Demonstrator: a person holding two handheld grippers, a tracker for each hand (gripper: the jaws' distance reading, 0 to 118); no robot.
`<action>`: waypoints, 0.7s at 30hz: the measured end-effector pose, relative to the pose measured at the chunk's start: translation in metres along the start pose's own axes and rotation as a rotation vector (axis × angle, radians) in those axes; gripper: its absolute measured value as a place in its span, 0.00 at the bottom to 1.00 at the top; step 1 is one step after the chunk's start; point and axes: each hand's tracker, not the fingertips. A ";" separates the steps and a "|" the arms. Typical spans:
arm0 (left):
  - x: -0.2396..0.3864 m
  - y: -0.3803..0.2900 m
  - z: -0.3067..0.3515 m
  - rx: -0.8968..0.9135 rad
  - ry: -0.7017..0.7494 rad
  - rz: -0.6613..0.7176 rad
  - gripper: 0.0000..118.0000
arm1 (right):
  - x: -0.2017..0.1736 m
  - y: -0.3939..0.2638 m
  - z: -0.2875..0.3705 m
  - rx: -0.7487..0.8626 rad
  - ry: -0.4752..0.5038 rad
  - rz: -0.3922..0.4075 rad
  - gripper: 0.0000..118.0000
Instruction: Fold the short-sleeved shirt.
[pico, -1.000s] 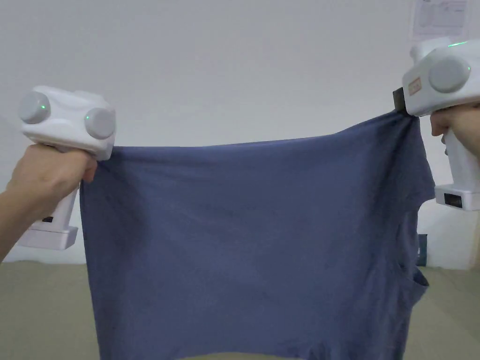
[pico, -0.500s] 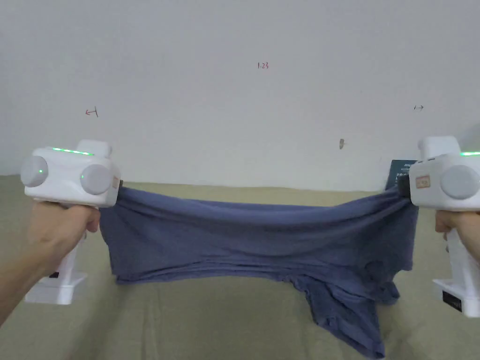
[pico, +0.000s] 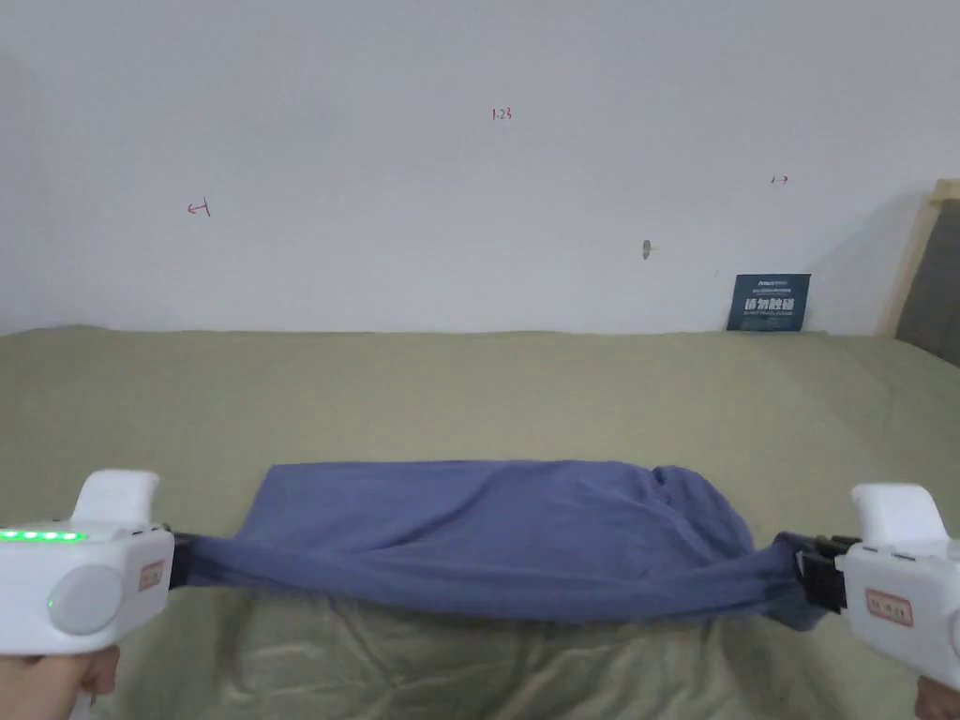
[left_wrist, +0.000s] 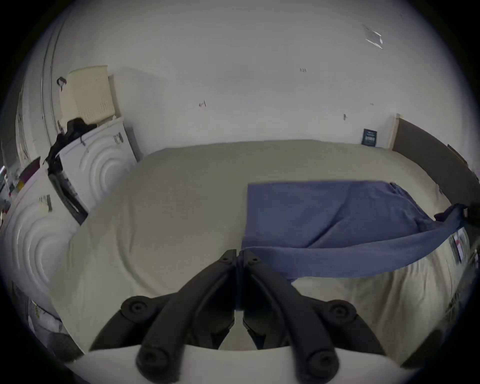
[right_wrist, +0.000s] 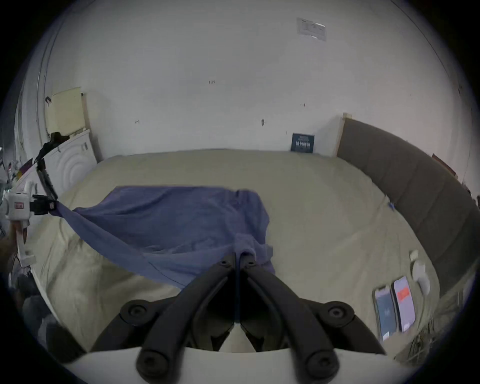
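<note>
Shirt (pico: 497, 525) lies across the lower middle of the head view on the bed (pico: 469, 394), its near edge clamped taut between left gripper (pico: 178, 560) and right gripper (pico: 814, 572); lower both evenly, keeping tension, to avoid wrinkles.

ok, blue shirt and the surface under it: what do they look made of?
Shirt: soft, thin knit, likely cotton jersey; matte, and it sags and creases between the shut jaws of the left gripper and right gripper. Bed cover: olive-beige woven sheet, matte, with shallow wrinkles; the fibre can't be told.
</note>
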 end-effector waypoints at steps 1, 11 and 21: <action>-0.004 -0.019 0.013 -0.014 -0.010 -0.001 0.03 | 0.001 -0.019 0.015 -0.002 -0.001 -0.003 0.01; -0.033 -0.157 0.099 -0.128 -0.069 0.014 0.03 | -0.003 -0.147 0.115 -0.137 0.041 -0.032 0.01; -0.039 -0.191 0.103 -0.181 -0.085 0.096 0.03 | -0.001 -0.176 0.100 -0.199 0.040 -0.054 0.01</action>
